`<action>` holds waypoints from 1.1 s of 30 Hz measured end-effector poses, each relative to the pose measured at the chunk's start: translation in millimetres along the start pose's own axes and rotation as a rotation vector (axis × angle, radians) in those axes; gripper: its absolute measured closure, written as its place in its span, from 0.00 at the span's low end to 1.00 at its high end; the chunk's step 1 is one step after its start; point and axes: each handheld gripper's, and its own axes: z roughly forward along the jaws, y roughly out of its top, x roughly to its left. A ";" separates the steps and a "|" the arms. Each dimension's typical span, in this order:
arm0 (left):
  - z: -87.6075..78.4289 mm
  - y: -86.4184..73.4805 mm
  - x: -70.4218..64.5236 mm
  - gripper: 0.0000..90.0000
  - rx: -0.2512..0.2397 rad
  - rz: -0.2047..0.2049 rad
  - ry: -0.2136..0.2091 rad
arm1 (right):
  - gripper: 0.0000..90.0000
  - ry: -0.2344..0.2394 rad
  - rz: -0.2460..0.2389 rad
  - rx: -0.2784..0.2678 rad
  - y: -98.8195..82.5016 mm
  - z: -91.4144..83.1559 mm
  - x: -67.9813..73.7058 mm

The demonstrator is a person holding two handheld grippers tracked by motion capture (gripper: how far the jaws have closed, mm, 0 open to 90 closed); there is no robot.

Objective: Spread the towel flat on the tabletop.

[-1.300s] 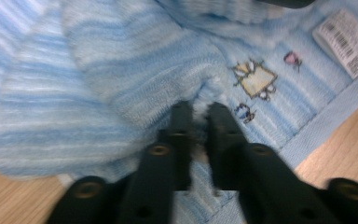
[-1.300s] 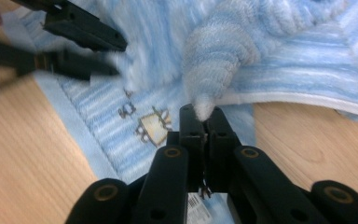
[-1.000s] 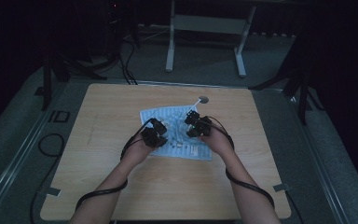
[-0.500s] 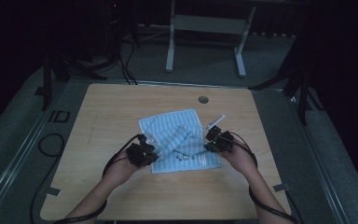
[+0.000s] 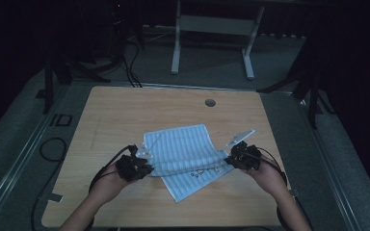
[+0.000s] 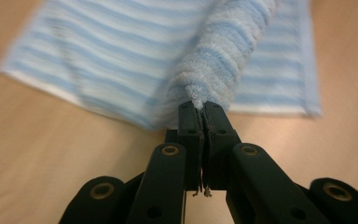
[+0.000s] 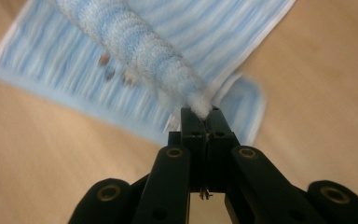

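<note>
- Left gripper (image 5: 143,166) was clamped tight on the striped towel (image 5: 185,151) edge.
- Right gripper (image 5: 232,159) pinched the opposite edge, towel lifted off the table (image 5: 125,110) between them.

1. There was one table (image 5: 125,115).
2. There was one striped blue towel (image 5: 183,149) on it.
3. There were two grippers, the left gripper (image 5: 142,166) and the right gripper (image 5: 232,160).
4. There was one small round hole (image 5: 210,102) in the table.
</note>
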 end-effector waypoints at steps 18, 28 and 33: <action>27.7 20.7 26.8 0.56 -0.036 -0.160 0.047 | 0.73 -0.031 0.088 0.022 41.4 50.8 -39.8; 73.6 11.5 -11.8 0.58 0.069 -0.100 -0.098 | 0.79 0.013 0.079 0.122 9.1 86.2 -31.2; 84.0 8.4 -13.0 0.53 0.083 -0.117 -0.119 | 0.76 0.005 0.081 0.113 -2.7 85.5 -23.9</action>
